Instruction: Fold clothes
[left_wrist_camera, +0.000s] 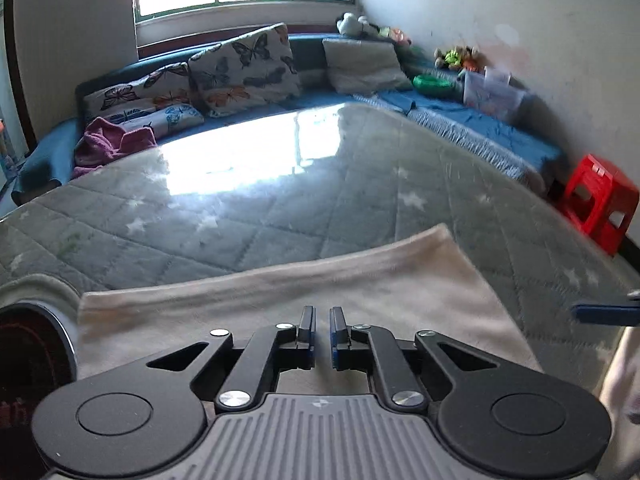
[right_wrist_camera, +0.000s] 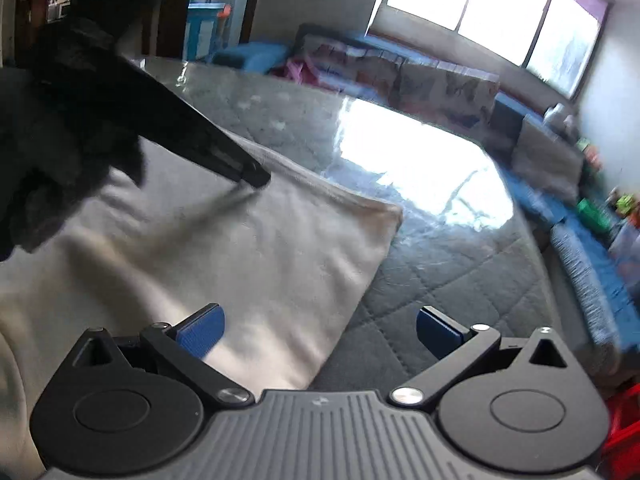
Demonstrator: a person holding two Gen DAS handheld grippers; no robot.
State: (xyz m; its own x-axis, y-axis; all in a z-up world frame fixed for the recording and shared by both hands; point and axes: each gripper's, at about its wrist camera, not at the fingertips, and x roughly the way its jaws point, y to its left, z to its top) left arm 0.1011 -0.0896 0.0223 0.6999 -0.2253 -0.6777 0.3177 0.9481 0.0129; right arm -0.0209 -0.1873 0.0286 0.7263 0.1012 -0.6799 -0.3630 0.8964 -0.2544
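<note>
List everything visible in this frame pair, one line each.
cloth: one, cream, flat on near part of table
table: one, grey quilted cover with stars under glossy sheet
sofa: one, blue, runs around table's far sides
butterfly cushions: several, cream, under window
plain cushion: one, beige, sofa corner
pink garment: one, left on sofa
stool: one, red, right of table
left gripper: black, shut, above cloth
right gripper: blue pads, open, over cloth edge
</note>
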